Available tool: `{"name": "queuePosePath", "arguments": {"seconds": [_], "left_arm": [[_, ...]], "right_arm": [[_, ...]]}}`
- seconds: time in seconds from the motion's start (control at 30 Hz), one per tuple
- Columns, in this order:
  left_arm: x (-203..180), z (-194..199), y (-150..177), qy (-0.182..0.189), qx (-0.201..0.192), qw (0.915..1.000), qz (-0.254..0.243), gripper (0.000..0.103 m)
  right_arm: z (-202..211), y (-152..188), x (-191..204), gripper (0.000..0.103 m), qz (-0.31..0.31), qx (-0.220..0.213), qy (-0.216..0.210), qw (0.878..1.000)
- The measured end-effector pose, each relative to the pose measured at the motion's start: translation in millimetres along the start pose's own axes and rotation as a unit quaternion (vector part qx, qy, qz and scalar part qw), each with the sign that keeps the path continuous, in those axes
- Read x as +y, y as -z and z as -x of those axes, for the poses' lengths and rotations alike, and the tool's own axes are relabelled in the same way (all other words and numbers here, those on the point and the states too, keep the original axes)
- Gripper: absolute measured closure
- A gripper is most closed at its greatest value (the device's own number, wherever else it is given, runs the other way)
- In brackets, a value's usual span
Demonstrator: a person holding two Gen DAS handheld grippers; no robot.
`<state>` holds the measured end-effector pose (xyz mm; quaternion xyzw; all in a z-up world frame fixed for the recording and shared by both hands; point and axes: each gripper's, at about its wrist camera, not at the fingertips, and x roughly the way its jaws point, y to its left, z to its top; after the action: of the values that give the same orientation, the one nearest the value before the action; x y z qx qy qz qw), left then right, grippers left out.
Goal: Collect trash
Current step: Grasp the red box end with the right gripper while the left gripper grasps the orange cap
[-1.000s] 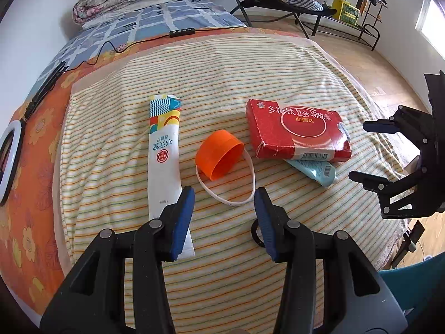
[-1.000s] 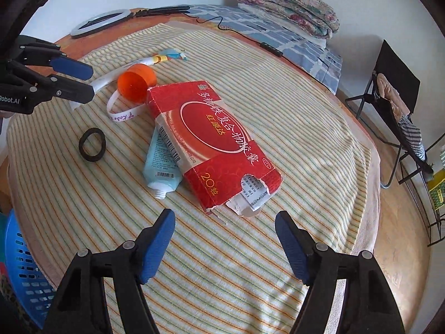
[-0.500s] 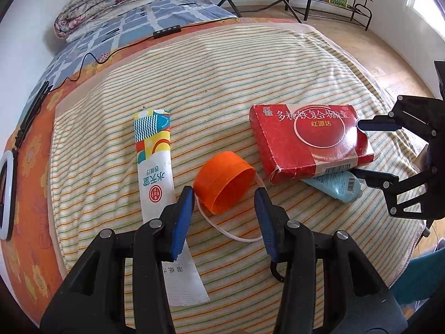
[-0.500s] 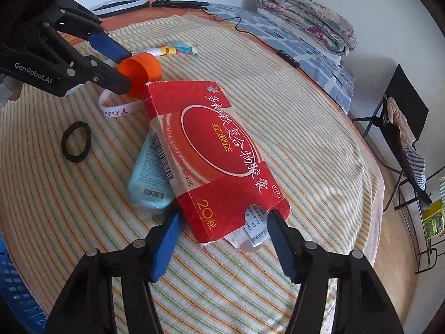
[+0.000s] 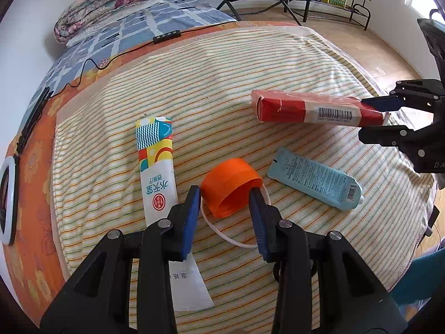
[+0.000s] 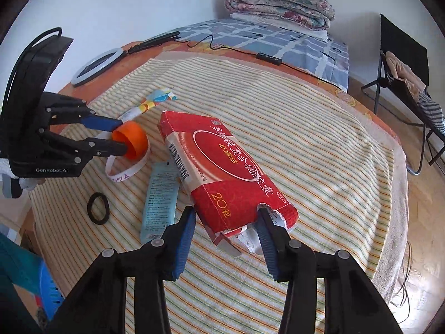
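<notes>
Left claw (image 5: 224, 194), seen from its own wrist camera, grips an orange cap (image 5: 230, 182) between narrowed blue pads near the bed's (image 5: 250, 64) front edge — a white ring trails beneath. Beside it lies a long sachet (image 5: 157, 172), its long axis running away from the camera, Chinese characters on it. A pale blue tube (image 5: 315, 179) lies right of the cap.

Right claw (image 6: 226, 220), from its own camera, clamps the near, torn end of a red carton (image 6: 222, 164) marked "20" — its long axis points away toward the bed's far edge. "GenRobot.AI" reads on the opposite claw's housing. A black hair tie (image 6: 98, 208) lies nearby.
</notes>
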<state>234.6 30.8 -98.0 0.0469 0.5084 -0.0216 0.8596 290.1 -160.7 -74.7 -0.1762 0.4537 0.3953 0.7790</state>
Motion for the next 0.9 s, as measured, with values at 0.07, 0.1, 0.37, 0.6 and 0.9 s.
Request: {"name": "queuePosePath", "arguments": {"seconds": [0.07,0.1,0.37,0.6,0.9], "left_arm": [[0,0,0,0.001,-0.002,1.0,-0.001,0.057],[1,0,-1,0.002,-0.003,1.0,-0.001,0.056],[7,-7,-9,0.001,-0.002,1.0,0.008,0.054],[9,-15,-9,0.02,0.0,0.9997,0.014,0.062],[3,-9,-10,0.03,-0.015,0.9994,0.012,0.085]], "right_arm": [[1,-2,-9,0.057,-0.021,-0.006,-0.007,1.0],[2,-2,-13,0.057,-0.03,-0.008,-0.008,0.999],[3,-8,-45,0.058,-0.105,-0.024,-0.041,0.993],[1,-5,-51,0.073,-0.138,-0.024,-0.06,0.988],[3,-18,-55,0.076,-0.124,-0.037,-0.021,0.991]]}}
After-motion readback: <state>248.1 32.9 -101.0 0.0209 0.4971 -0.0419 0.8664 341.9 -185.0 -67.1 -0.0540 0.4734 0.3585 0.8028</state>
